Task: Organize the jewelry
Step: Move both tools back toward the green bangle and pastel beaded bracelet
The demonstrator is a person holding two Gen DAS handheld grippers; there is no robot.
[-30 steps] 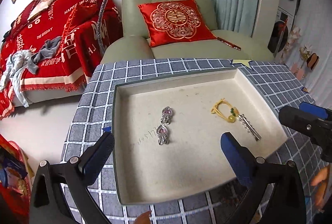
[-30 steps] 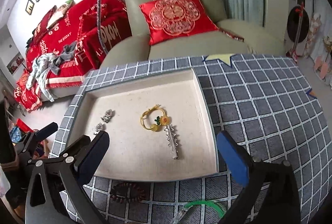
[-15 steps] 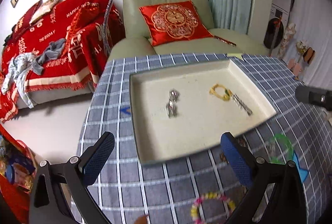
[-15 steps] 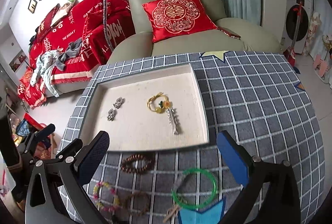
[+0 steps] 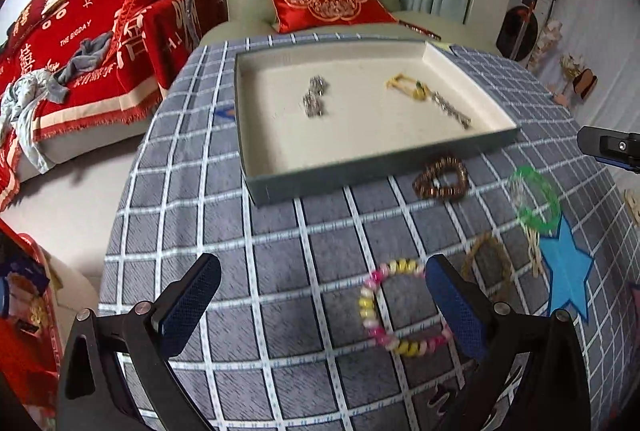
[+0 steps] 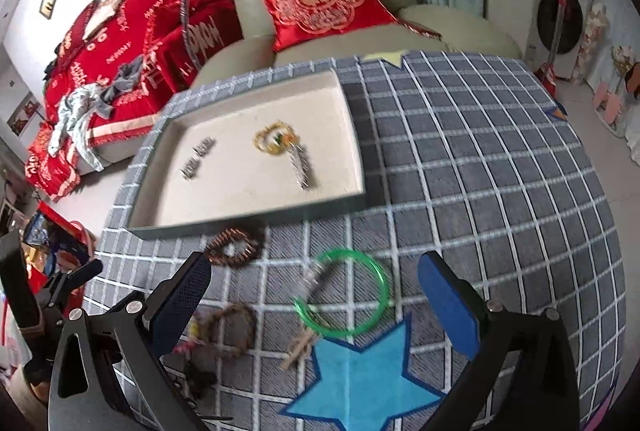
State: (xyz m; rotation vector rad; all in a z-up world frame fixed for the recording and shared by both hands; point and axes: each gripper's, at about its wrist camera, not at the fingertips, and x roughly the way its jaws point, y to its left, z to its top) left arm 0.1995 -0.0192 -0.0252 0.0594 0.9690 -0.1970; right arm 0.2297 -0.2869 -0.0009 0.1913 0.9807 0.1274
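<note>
both two-finger grippers, left (image 5: 320, 305) and right (image 6: 316, 301), hover spread and empty over loose bracelets near the checked tablecloth's front edge; straddle the translucent green plastic bangle (image 6: 342, 293) squarely before lifting toward the shallow cream-lined tray (image 6: 352, 147).

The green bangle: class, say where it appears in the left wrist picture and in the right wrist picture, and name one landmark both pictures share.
Left wrist view: the green bangle lies at the right on the checked cloth, right of the brown bead bracelet.
Right wrist view: the bangle lies low in the centre, between the two gripper fingers.
Shared landmark: the blue star patch, just nearer the camera than the bangle in both.
</note>
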